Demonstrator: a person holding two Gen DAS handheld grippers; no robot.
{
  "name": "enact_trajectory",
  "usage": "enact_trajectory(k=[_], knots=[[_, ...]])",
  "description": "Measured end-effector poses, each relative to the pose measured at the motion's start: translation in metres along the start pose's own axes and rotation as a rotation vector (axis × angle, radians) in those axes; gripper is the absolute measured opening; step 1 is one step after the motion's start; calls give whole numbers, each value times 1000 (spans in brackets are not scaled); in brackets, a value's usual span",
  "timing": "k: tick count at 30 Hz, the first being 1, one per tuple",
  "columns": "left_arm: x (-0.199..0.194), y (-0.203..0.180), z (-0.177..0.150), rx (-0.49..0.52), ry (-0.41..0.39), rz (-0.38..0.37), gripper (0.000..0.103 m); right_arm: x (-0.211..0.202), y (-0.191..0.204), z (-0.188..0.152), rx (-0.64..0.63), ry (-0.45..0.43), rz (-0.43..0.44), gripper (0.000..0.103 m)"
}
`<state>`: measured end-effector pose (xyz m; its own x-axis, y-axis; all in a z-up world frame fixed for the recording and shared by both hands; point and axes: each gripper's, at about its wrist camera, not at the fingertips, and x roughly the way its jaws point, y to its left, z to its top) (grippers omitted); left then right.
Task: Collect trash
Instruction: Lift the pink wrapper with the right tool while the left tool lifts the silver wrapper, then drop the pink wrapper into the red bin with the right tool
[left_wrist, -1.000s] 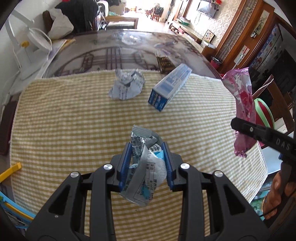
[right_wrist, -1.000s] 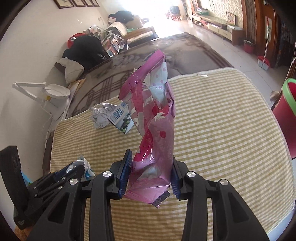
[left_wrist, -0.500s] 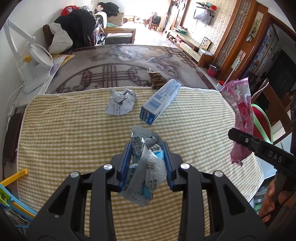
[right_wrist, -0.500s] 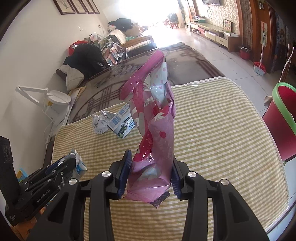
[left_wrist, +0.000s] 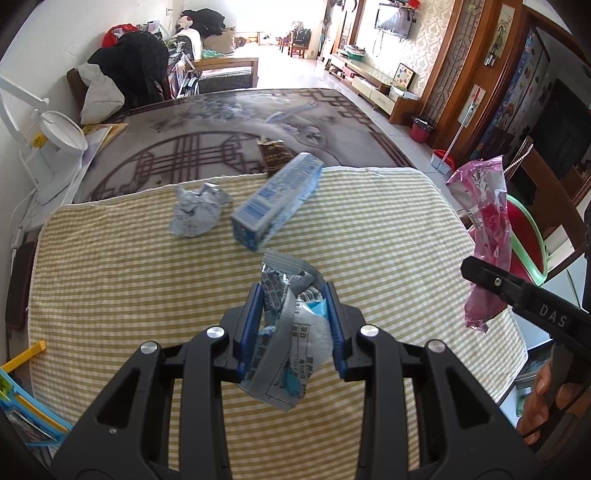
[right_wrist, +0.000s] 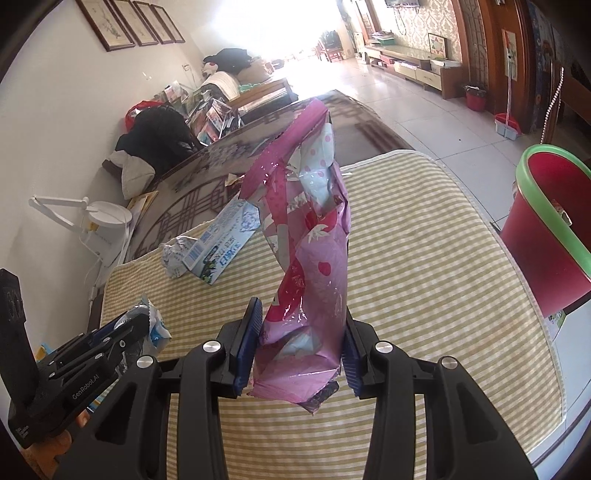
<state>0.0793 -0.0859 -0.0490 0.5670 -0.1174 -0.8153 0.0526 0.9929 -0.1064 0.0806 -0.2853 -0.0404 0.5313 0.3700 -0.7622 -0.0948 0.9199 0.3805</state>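
The tabletop (left_wrist: 110, 280), covered in a yellow checked cloth, is filling most of both views, with the red bin (right_wrist: 546, 236) with a green rim standing off its right edge. Still lying on the cloth toward the far side are a blue-and-white carton (left_wrist: 273, 203) and, just beside it, a crumpled grey wrapper (left_wrist: 195, 214); a dark packet (left_wrist: 275, 157) is sitting beyond the cloth's far edge, possibly trash too, though the view is too small to tell. The right claw (right_wrist: 301, 341) is clamping the lower end of a tall pink snack bag (right_wrist: 306, 236), which is standing up above the jaws. The left claw (left_wrist: 295, 326) is gripping a crushed silver-and-blue wrapper (left_wrist: 291, 332) between its blue pads, clear of the cloth. Step in hand, as judged: carrying both pieces to the bin. To do it well, keep both grips closed until each piece is hanging fully over the rim, and release the floppy pink bag with its free end already inside the opening.
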Motion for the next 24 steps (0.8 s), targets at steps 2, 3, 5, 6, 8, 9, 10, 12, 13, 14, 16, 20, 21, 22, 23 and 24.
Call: enact_trajectory(k=[2,3,5,6,8,9,10,12,13,14,16,20,21,22,23,24], knots=[[4,-14,1,-1,10,3,32,-4,-14,3,1,0,1,39],[6,-21,2,-5,15,0,32,-7,-23,6,1,-1,2,39],[10,-38,4,-12,14,-3,31,-14,-39,14,-4,-9,-2,39],[12,-46,5,-14,16,-5,32,-18,-48,18,-7,-14,-5,39],[16,-66,8,-20,23,-18,32,-25,-63,25,-6,-22,0,39],[17,-77,9,-25,21,-21,32,-28,-70,28,-8,-26,1,39],[19,-87,10,-29,19,-21,32,-32,-79,31,-12,-29,1,39],[20,-106,12,-31,15,-19,32,-39,-92,37,-14,-33,7,39],[20,-111,14,-28,13,-17,31,-42,-100,39,-14,-36,12,39],[20,-120,14,-24,9,-14,32,-46,-108,41,-14,-39,18,39],[20,-137,17,-17,1,-11,32,-53,-120,45,-14,-45,25,39],[26,-160,21,-5,0,-6,32,-66,-144,49,-4,-63,27,39],[29,-165,22,-3,6,-6,32,-68,-151,49,2,-66,25,39],[32,-171,23,0,14,-6,32,-72,-158,51,9,-69,22,39],[33,-176,24,6,16,-5,32,-76,-167,54,17,-75,16,39],[33,-179,25,13,15,-3,32,-79,-175,56,25,-82,9,39]])
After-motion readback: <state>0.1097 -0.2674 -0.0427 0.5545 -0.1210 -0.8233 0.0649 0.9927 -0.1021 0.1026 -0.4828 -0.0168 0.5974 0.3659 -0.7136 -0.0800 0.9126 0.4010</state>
